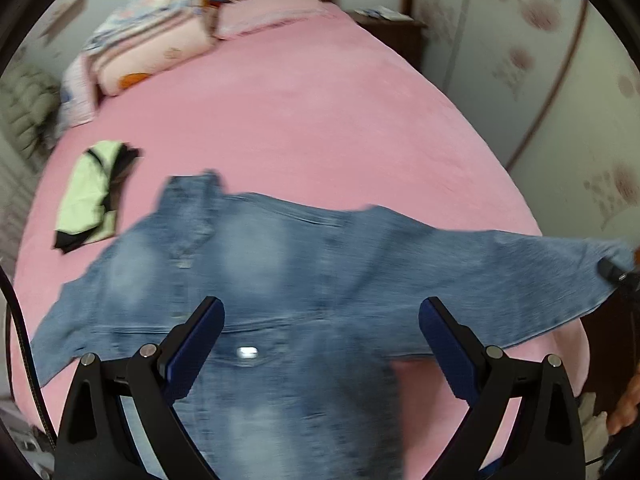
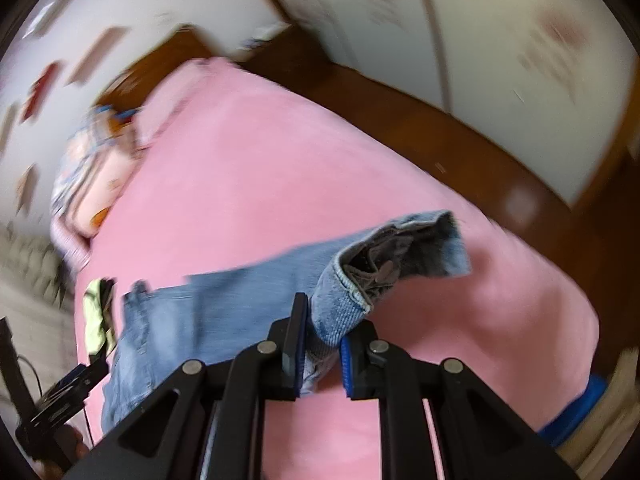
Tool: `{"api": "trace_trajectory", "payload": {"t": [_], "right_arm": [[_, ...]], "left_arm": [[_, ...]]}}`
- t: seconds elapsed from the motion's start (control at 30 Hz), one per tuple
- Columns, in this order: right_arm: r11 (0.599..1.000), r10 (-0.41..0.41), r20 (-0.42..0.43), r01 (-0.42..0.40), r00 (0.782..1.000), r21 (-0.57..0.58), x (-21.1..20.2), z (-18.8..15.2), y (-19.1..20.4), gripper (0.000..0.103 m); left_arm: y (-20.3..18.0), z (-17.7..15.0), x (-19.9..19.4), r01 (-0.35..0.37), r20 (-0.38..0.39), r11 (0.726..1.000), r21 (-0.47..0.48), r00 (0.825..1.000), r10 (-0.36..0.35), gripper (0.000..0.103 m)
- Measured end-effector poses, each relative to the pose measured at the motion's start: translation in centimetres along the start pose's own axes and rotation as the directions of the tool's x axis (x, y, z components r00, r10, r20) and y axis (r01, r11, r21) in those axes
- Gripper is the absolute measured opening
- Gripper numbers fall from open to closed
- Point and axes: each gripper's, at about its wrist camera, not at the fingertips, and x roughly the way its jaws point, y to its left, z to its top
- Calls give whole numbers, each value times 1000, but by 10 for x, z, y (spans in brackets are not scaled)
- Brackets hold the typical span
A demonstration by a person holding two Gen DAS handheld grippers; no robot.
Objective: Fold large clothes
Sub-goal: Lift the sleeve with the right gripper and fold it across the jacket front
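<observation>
Jacket (image 1: 304,280) unfolded, mid-frame on bed (image 1: 320,120); cuff (image 2: 344,312) pinched in right gripper (image 2: 320,344), left gripper (image 1: 320,340) wide open, empty; folding all left.

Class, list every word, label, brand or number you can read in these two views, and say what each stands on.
None can be read.
Metal tag on the denim jacket: a blurred glare, no letters.
Printed bedding at the headboard: patterns only, blurred.
Wall pictures: too blurred.
</observation>
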Motion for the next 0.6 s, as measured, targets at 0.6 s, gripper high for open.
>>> {"api": "trace_trajectory", "payload": {"t": [0.6], "right_arm": [[777,101,-162,-180,982,-603,135,-131,413,39]], "left_arm": [[327,-82,29,-101,-88,932,-348,993,75,97]]}}
